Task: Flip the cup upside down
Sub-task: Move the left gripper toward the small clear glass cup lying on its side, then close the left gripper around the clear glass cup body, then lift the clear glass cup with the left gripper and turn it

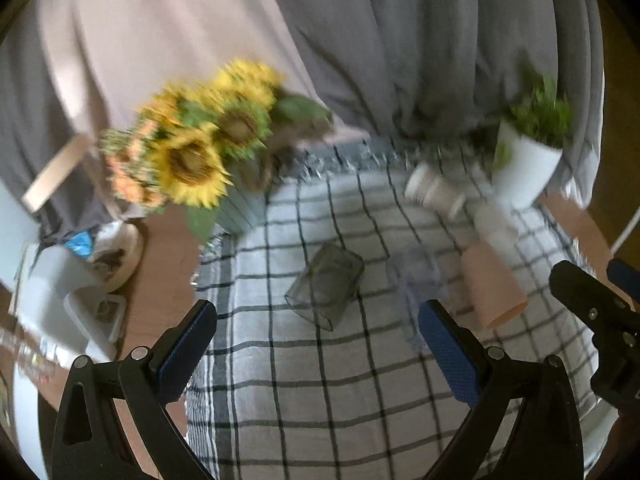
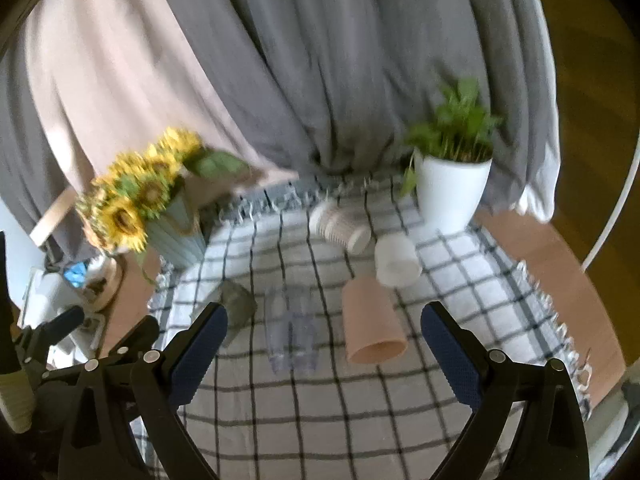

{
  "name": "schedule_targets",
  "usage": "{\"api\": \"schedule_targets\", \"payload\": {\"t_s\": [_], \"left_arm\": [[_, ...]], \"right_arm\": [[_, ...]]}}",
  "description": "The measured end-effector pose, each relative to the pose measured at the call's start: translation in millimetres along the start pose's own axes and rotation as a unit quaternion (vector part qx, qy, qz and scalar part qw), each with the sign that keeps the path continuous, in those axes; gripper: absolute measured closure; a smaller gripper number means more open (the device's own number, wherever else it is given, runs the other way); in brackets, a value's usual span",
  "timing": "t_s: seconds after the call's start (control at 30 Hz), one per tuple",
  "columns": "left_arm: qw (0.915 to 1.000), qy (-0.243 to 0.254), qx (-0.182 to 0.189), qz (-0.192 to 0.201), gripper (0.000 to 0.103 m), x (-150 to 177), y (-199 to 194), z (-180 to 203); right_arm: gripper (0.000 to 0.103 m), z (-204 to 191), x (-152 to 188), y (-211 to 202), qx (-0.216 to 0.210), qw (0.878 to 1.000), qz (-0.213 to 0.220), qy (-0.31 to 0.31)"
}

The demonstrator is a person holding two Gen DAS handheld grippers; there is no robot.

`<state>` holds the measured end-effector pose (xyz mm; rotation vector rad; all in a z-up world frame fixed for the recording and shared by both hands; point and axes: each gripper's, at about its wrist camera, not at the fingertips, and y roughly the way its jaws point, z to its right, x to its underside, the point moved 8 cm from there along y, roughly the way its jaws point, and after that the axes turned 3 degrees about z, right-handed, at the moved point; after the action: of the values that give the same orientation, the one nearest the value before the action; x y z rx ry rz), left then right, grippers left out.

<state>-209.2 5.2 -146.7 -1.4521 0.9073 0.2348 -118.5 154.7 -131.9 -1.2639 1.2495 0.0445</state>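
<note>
Several cups lie on their sides on a checked cloth [image 1: 304,400] [image 2: 320,420]. A smoky grey cup [image 1: 326,290] [image 2: 238,304] lies just ahead of my left gripper [image 1: 316,348], which is open and empty. A clear cup [image 2: 290,330] [image 1: 416,280] and a pink cup [image 2: 372,326] [image 1: 492,286] lie ahead of my right gripper [image 2: 324,344], also open and empty. A white cup [image 2: 396,260] [image 1: 496,228] and a ribbed beige cup [image 2: 340,228] [image 1: 434,192] lie farther back. The views are blurred.
A vase of sunflowers [image 1: 200,152] [image 2: 140,200] stands at the back left and a white potted plant [image 1: 528,160] [image 2: 452,176] at the back right. Grey and pink curtains [image 2: 320,60] hang behind. White clutter [image 1: 80,280] sits off the cloth's left edge.
</note>
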Motion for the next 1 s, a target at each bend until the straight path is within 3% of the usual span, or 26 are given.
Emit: {"api": "schedule_targets", "payload": {"t_s": [0.27, 0.33, 0.6, 0.7, 0.87, 1.0], "left_arm": [[0.9919, 0.069, 0.049, -0.095, 0.002, 0.8, 89.3, -1.7], [0.9867, 0.084, 0.072, -0.119, 0.002, 3.0, 112.1, 2.4], [0.9667, 0.125, 0.100, -0.200, 0.008, 20.3, 180.8, 11.5], [0.9616, 0.132, 0.103, -0.217, 0.013, 28.7, 197.3, 15.0], [0.9549, 0.122, 0.123, -0.241, 0.030, 37.0, 211.0, 19.4], [0.9578, 0.104, 0.125, -0.237, 0.032, 37.2, 210.7, 18.8]], "right_arm": [[0.005, -18.9, 11.2, 61.8, 0.022, 0.996, -0.075, 0.032], [0.005, -24.2, 12.9, 74.2, 0.024, 0.995, -0.089, 0.039], [0.005, -34.7, 13.1, 110.6, 0.049, 0.990, -0.125, 0.051], [0.005, -34.6, 12.9, 119.4, 0.057, 0.988, -0.132, 0.054], [0.005, -34.7, 9.8, 125.2, 0.070, 0.988, -0.129, 0.053], [0.005, -34.1, 7.0, 125.6, 0.079, 0.988, -0.126, 0.047]]}}
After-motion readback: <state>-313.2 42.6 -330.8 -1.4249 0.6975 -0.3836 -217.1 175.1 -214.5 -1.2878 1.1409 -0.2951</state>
